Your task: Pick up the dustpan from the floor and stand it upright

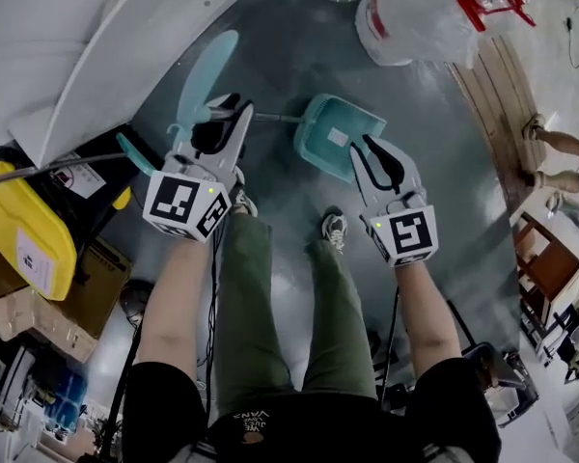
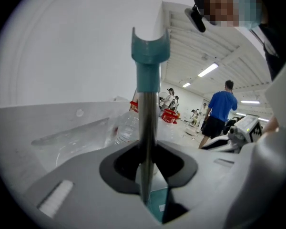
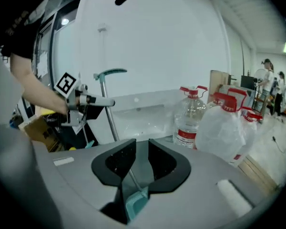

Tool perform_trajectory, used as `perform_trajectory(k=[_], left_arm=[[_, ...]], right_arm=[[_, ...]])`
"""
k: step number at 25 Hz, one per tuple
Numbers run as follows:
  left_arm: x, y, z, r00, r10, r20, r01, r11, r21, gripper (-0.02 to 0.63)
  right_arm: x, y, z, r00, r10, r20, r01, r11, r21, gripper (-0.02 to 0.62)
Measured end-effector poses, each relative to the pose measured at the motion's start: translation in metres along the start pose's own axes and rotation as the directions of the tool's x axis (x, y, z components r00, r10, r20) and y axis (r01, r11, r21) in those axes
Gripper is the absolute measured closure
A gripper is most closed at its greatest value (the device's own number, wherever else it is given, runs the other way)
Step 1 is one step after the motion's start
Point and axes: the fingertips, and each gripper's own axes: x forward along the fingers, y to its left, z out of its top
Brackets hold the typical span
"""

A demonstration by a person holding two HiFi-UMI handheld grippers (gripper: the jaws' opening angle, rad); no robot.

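The teal dustpan (image 1: 333,138) is low over the grey floor ahead of my feet; whether it touches I cannot tell. Its metal handle (image 2: 147,109) rises upright to a teal clip end (image 2: 150,49). My left gripper (image 1: 234,109) is shut on that rod just below the top, and the rod runs straight up between its jaws in the left gripper view. My right gripper (image 1: 370,143) hovers at the pan's right edge, its jaws a narrow gap apart with nothing between them. In the right gripper view only the pan (image 3: 135,206) and rod (image 3: 107,109) show through that gap.
Large clear water bottles (image 1: 415,8) with red caps stand beyond the pan. A white curved panel (image 1: 125,37) runs along the left. A yellow bin (image 1: 24,225) and cardboard boxes (image 1: 39,297) sit at my left, and wooden boards (image 1: 492,114) at the right. Several people (image 2: 219,111) stand far off.
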Motion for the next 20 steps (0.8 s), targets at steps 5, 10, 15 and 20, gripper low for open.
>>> perform_trajectory(k=[5,10,15,20], left_arm=[[-0.013,0.012,0.018,0.999,0.047,-0.01,-0.046,0.997,0.061,0.472],[-0.042,0.04,0.027,0.994,0.109,-0.032,-0.105,0.988,0.115,0.471],[-0.072,0.08,0.033,0.984,0.171,-0.046,-0.16,0.97,0.181,0.471],[-0.108,0.129,0.036,0.972,0.226,-0.058,-0.208,0.951,0.228,0.472]], right_arm=[[-0.04,0.003,0.063,0.992,-0.03,0.123,0.022,0.998,0.066,0.514],[-0.055,0.016,0.111,0.98,-0.045,0.194,0.025,0.995,0.101,0.514],[-0.044,0.036,0.148,0.969,-0.029,0.244,0.002,0.994,0.113,0.514],[-0.013,0.071,0.169,0.966,0.04,0.254,-0.067,0.993,0.099,0.52]])
